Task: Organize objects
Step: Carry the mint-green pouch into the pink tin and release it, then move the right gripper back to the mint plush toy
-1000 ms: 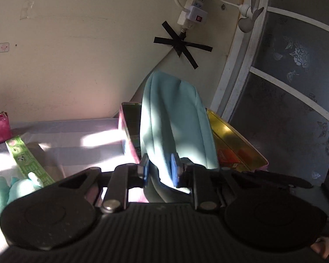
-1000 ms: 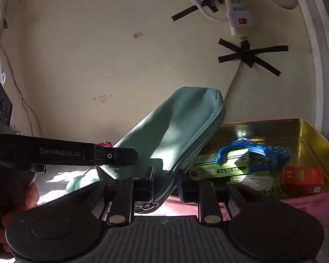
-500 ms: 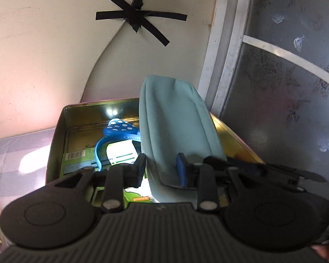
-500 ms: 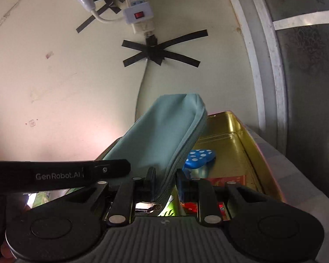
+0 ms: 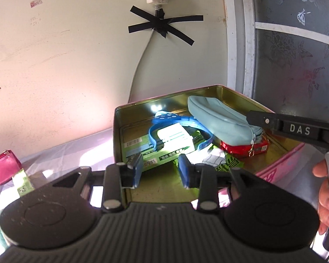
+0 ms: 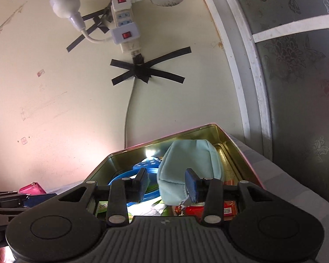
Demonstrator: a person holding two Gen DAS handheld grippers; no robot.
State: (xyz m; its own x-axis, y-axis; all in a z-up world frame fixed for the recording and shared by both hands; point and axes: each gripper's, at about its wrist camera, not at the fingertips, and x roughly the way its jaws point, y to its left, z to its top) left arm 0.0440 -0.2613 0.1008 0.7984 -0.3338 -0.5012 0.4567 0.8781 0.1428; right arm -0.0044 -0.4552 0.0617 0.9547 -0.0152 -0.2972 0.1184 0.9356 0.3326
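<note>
Resting inside the gold-lined tin (image 5: 118, 131), the pale blue pouch (image 5: 219, 120) lies tilted across a red box (image 5: 243, 149) and the blue spotted band (image 5: 164, 118), its zip end toward the near wall. Both claws are clear of it: the left claw (image 5: 160, 171) stands apart over the tin's near edge with nothing between its pads, and the right claw (image 6: 166, 184) is opening, the pouch's end sitting between its pads but no longer pinched. This placement reads as done. Outstanding items (as far as visible) are a pink purse (image 5: 2, 166) and a green packet (image 5: 24, 184) lying on the striped surface (image 5: 76, 149) left of the tin. Judged partly complete; at least two objects remain to be stowed.
</note>
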